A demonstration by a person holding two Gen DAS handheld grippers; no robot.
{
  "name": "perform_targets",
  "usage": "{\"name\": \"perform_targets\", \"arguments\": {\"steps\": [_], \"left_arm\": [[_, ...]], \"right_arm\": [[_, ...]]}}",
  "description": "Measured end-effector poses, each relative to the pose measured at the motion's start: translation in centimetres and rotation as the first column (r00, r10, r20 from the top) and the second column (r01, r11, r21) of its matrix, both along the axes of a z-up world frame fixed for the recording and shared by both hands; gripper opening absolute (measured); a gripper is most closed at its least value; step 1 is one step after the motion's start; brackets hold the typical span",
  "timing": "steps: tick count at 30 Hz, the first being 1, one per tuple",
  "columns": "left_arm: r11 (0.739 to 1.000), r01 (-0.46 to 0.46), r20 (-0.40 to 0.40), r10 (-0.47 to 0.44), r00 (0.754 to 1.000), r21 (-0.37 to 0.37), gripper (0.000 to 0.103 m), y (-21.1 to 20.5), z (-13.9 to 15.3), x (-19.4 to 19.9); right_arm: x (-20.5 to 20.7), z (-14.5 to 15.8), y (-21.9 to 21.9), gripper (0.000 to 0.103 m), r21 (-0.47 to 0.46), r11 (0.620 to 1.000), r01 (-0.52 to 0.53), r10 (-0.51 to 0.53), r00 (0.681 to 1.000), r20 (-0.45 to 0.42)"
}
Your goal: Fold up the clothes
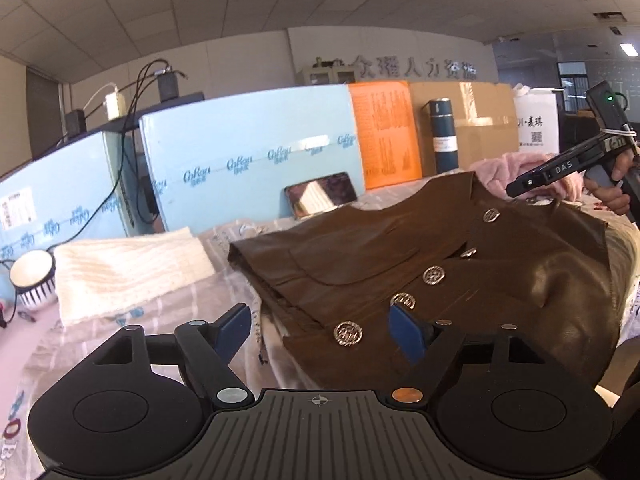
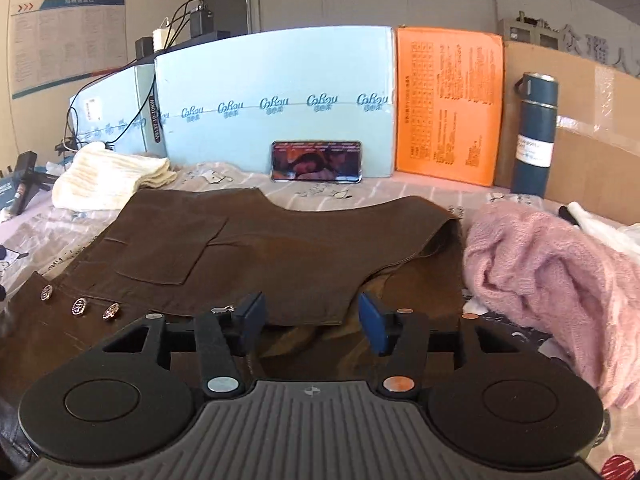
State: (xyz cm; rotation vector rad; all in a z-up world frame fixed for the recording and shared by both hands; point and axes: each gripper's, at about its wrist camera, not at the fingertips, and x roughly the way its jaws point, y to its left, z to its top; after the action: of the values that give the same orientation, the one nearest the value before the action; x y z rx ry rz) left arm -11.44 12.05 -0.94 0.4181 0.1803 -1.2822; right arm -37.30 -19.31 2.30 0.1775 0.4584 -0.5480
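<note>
- While the brown vest (image 2: pixel 248 256) lies spread on the bench (image 2: pixel 360 196), the left gripper (image 1: pixel 320 330) is held over its buttoned near edge, jaws wide apart, empty.
- The right gripper (image 2: pixel 310 318) is seen with jaws likewise parted and empty, a pink sweater (image 2: pixel 548 276) just right.

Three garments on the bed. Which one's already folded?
The cream knit, a neat flat stack at far left. The brown vest is spread open under both open grippers; the pink sweater lies crumpled at right.

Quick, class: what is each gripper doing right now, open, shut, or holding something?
Left gripper: open, holding nothing, over the brown vest.
Right gripper: open, holding nothing, over the same vest.
</note>
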Motion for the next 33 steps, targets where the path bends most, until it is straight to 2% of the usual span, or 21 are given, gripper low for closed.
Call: {"name": "perform_targets", "arguments": {"steps": [1, 2, 4, 7, 14, 17, 19, 21, 26, 29, 31, 33], "left_arm": [[0.999, 0.033, 0.014, -0.033, 0.999, -0.001, 0.085, -0.1, 0.0, -0.7], [0.998, 0.065, 0.029, -0.065, 0.997, -0.001, 0.087, -0.1, 0.0, -1.4], [0.991, 0.13, 0.057, -0.13, 0.99, 0.0, 0.089, -0.2, 0.1, -2.8], [0.974, 0.226, 0.1, -0.225, 0.969, 0.007, 0.092, -0.4, 0.1, -5.0], [0.93, 0.336, 0.268, -0.364, 0.892, 0.146, 0.095, 0.4, -2.6, -10.6], [0.919, 0.316, 0.365, -0.385, 0.848, 0.237, 0.095, 1.1, -4.4, -12.5], [0.912, 0.283, 0.428, -0.392, 0.814, 0.297, 0.095, 1.4, -5.8, -13.4], [0.911, 0.224, 0.475, -0.375, 0.796, 0.345, 0.095, 1.5, -7.3, -13.7], [0.945, 0.11, 0.572, -0.275, 0.773, 0.307, 0.095, 1.1, -9.4, -12.9], [0.956, 0.089, 0.611, -0.25, 0.751, 0.281, 0.095, 0.7, -10.0, -12.8], [0.954, 0.105, 0.586, -0.258, 0.769, 0.282, 0.095, 0.7, -9.8, -12.7], [0.953, 0.14, 0.517, -0.265, 0.814, 0.267, 0.095, 1.1, -8.9, -12.3]], "right_arm": [[-0.7, 0.2, 0.3, 0.058, -0.021, 1.0, 0.01, -0.01, 1.0, 0.007], [-1.6, 0.5, 0.7, 0.069, -0.035, 0.999, 0.013, -0.012, 1.0, 0.02], [-3.4, 0.9, 1.4, 0.08, -0.062, 0.998, 0.019, -0.016, 0.999, 0.046], [-6.2, 1.0, 2.5, 0.086, -0.091, 0.995, 0.041, -0.036, 0.998, 0.055], [-11.2, -1.1, 5.3, 0.094, -0.146, 0.987, 0.064, -0.069, 0.997, -0.025], [-12.7, -2.2, 5.1, 0.094, -0.113, 0.986, 0.124, -0.129, 0.991, -0.035], [-14.3, -2.9, 4.4, 0.094, -0.034, 0.991, 0.133, -0.133, 0.991, 0.009], [-15.1, -3.5, 4.1, 0.094, -0.017, 0.988, 0.156, -0.156, 0.988, 0.007], [-15.1, -4.8, 3.9, 0.094, -0.012, 0.993, 0.121, -0.122, 0.991, -0.053], [-13.8, -5.4, 4.4, 0.095, -0.059, 0.994, 0.096, -0.102, 0.99, -0.101], [-13.3, -5.2, 4.5, 0.094, -0.066, 0.996, 0.059, -0.065, 0.993, -0.095], [-13.1, -4.4, 4.7, 0.094, -0.058, 0.998, -0.01, 0.006, 0.998, -0.068]]}}
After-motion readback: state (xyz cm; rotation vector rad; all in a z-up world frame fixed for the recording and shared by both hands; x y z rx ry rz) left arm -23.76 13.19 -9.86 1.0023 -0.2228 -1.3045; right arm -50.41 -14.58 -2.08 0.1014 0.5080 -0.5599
